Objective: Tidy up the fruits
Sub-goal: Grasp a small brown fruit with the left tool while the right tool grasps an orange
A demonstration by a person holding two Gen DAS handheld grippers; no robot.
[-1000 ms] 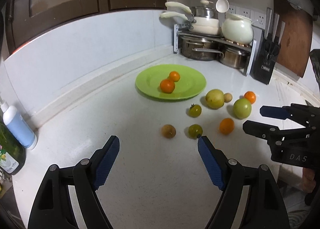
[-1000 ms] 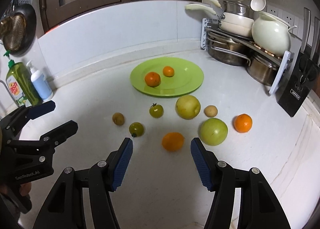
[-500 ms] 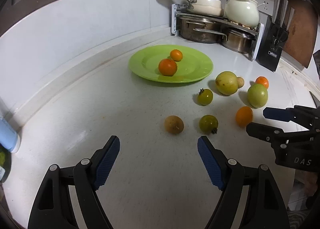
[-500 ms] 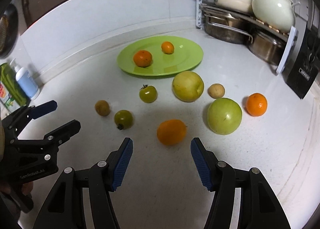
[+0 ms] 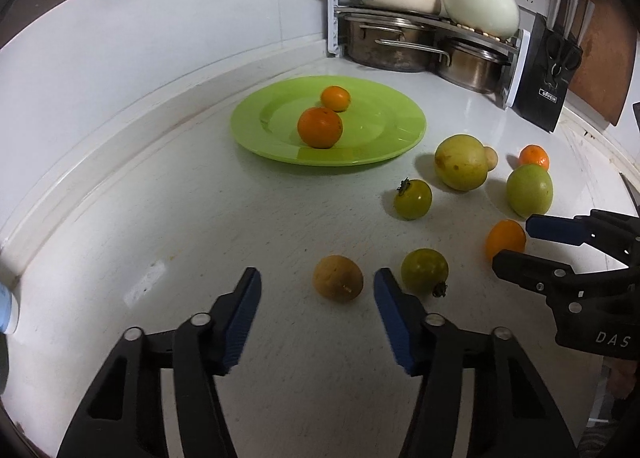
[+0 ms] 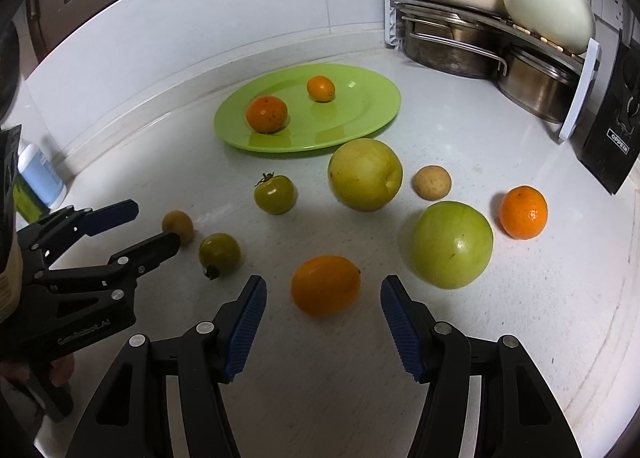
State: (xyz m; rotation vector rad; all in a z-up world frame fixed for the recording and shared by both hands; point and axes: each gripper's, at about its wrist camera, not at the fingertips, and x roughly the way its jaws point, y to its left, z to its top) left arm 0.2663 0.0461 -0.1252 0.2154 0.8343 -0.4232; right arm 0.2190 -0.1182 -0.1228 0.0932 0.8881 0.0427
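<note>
A green plate [image 5: 372, 138] [image 6: 372, 106] holds two oranges [image 5: 320, 127] [image 6: 266, 113]. Loose fruit lies on the white counter in front of it. My left gripper [image 5: 318, 290] is open, with a small brown fruit [image 5: 338, 278] just ahead between its fingertips; a green tomato [image 5: 425, 271] sits to its right. My right gripper [image 6: 323, 298] is open, with an orange fruit [image 6: 325, 285] just ahead between its fingertips. A big green fruit [image 6: 452, 244], a yellow-green fruit [image 6: 365, 174] and another orange [image 6: 523, 212] lie nearby. Each gripper also shows in the other's view: the left [image 6: 152, 228], the right [image 5: 514, 242].
A rack of pots and pans [image 5: 420, 38] stands at the back right, with a black knife block [image 5: 548, 74] and a wooden board beside it. A blue-capped bottle [image 6: 40, 174] stands by the wall at the left. The counter's edge curves along the right.
Both grippers have moved forward and down toward the fruit. The brown fruit now sits just off the left fingertips and the orange fruit just off the right ones. Both stay open.
</note>
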